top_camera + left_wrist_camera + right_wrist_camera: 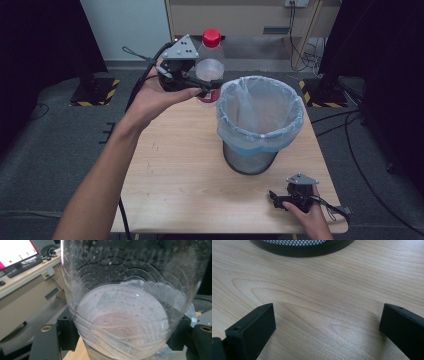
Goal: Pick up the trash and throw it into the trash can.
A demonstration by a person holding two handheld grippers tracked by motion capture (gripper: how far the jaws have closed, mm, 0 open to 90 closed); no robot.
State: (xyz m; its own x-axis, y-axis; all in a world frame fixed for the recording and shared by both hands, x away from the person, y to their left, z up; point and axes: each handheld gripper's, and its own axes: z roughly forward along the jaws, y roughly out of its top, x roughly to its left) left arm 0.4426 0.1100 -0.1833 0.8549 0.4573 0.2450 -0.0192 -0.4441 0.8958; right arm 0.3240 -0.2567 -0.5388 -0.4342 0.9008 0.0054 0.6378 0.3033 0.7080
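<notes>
1. High view: left gripper [200, 86] is held up over the far left corner of the table [175, 170], jaws clamped on a clear bottle [210, 67] with a red cap [211, 37].
2. Bottle stands upright, long axis vertical, cap on top; jaws grip its lower body at the red label band.
3. Key relation: the bin [259, 122] with its plastic liner sits just right of and nearer than the bottle, mouth open upward. My guess is the bottle goes in there, so the move would be right and toward the near side; left hand is much nearer the bin mouth.
4. Left gripper view: bottle [125, 310] wedged between both jaws, liquid inside.
5. Right gripper [287, 199] rests low at the near right table edge, jaws wide apart and empty; right gripper view shows bare wood [324, 302] and the bin base [302, 247].
6. Writing: embossed digits near the bottle top, not readable; no brand legible.
</notes>
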